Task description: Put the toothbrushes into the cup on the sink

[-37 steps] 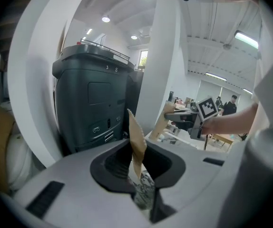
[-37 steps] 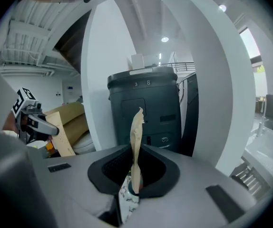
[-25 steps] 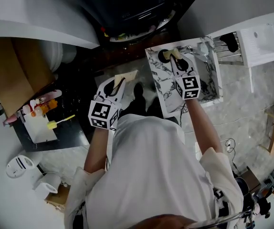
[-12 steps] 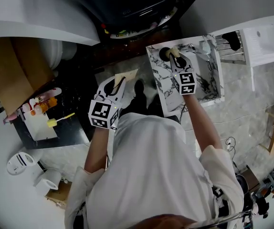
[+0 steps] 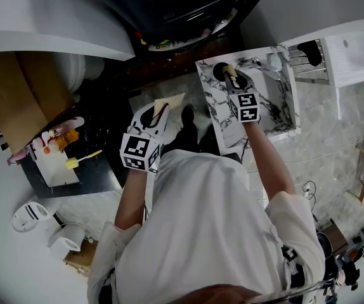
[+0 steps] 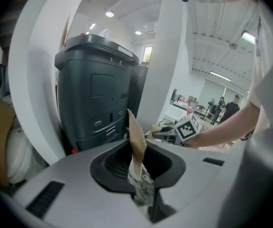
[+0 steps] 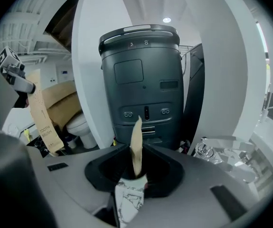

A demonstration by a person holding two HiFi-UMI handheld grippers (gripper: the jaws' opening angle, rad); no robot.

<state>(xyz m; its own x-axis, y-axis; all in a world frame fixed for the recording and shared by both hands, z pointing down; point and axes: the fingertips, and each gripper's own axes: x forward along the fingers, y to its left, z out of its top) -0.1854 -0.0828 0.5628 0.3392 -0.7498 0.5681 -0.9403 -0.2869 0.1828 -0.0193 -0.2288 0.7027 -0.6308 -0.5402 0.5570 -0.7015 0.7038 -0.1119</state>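
what changed: over the last second the right tool [image 5: 233, 81] had nudged forward until its tip sat right at the cup [image 5: 219, 73]. Its jaws had been tight a moment before and were now opening.
right tool state: the wrapped toothbrush [image 7: 135, 144] stood upright between the jaws. As far as I could tell they'd gone slack around it instead of pinching.
what that means: to me this looked like the drop-off for this one, basically the letting-go bit. From the head view I couldn't tell if its lower end was actually down in the cup or just at the rim, since it's dark on dark there.
where things sat: the cup was at the far left corner of the marble sink [image 5: 212, 116], and the wrapped toothbrush showed just beside the cup's mouth.
left tool: the left tool [image 5: 158, 111] hadn't really budged. It was clamped on the second toothbrush [image 6: 136, 139], off to the left of the sink and out over the floor, so by my count there was one more to go after this.
arm pose: the right forearm [image 5: 267, 163] was stretched forward over the sink, with the tool pointing away from the body at the cup. The left arm was tucked in closer with the elbow bent, and its tool also pointed forward. Both tools had their marker cubes facing up.
next, my guess: pull the right tool back without dragging the paper wrap along, then bring the left one across.
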